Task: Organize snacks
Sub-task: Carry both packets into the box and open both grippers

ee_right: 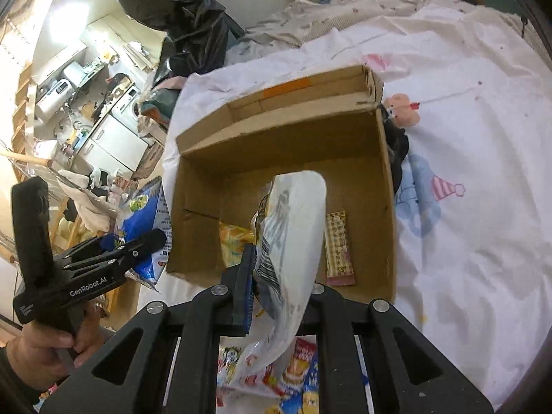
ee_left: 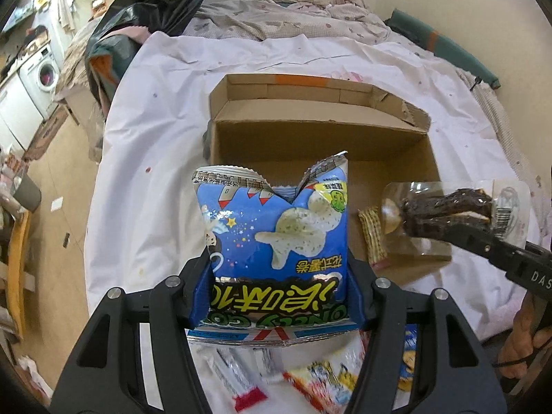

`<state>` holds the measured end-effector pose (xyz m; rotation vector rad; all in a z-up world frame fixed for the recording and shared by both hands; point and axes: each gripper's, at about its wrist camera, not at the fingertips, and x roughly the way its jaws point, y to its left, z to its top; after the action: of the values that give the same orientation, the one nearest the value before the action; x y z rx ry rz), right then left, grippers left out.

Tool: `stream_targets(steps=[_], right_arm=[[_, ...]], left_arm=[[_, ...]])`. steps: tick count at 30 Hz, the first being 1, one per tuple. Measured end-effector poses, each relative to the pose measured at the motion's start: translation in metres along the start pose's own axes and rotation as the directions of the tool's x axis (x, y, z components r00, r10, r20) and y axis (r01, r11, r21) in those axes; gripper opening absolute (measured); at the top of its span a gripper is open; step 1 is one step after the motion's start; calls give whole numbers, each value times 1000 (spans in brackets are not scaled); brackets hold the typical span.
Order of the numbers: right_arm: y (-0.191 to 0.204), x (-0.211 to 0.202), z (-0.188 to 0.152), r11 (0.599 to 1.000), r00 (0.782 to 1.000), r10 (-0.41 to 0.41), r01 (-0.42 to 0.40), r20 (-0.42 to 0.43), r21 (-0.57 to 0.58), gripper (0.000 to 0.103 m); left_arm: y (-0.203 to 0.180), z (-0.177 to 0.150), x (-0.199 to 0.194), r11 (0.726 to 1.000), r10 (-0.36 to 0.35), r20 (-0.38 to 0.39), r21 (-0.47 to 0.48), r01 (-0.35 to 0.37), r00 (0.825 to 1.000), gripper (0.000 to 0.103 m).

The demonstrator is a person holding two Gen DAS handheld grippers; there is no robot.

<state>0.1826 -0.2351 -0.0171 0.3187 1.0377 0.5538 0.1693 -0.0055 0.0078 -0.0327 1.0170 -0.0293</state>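
**Two grippers, each carrying a snack, poised before the open box**

The left gripper (ee_left: pixel 279 296) grasps a blue chip bag (ee_left: pixel 276 238) by its lower end, jaws about half spread and pressed against the bag's two sides. The bag stands upright between the fingers, its notched top edge pointing away from the hand toward the cardboard box (ee_left: pixel 321 134). The right gripper (ee_right: pixel 272 293) is clenched nearly closed on the edge of a clear-wrapped chocolate cake (ee_left: pixel 448 214); in its own view the wrapper (ee_right: pixel 293 241) rises lengthwise along the line of the fingers and hides part of the box floor.

The box (ee_right: pixel 283 127) lies directly ahead of and below both grippers on a white sheet (ee_right: pixel 465 241), its open mouth facing up and its long walls running across the view. Inside, near the right wall, a slim wafer bar (ee_right: pixel 339 248) lies flat, long axis pointing front to back; a yellow packet (ee_right: pixel 234 241) rests beside it, toward the middle. More loose snacks (ee_left: pixel 310 379) lie on the sheet below the grippers, on the near side of the box.

Judged from these views, the right gripper hangs closer over the box interior, while the left holds its bag nearer the front wall. Either load probably needs only a short forward carry and a release.
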Motion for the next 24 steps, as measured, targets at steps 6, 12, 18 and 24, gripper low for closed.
stream_targets(steps=[6,12,18,24], right_arm=[[-10,30,-5,1000,999,5,-4,-54,18,14],[-5,48,-8,1000,995,-25,24,-100,-8,14],[5,62,-5,999,993,-30,25,-114,-44,14],[5,65,-4,999,993,-24,19,-117,-44,15]], left_arm=[[-8,3,26,999,20,17,29,-20,1000,58],[-3,0,43,1000,-5,-39,-5,5,999,58],[-2,1,47,1000,-3,-43,-18,2,999,59],[0,0,47,999,-10,-46,-32,8,999,60]])
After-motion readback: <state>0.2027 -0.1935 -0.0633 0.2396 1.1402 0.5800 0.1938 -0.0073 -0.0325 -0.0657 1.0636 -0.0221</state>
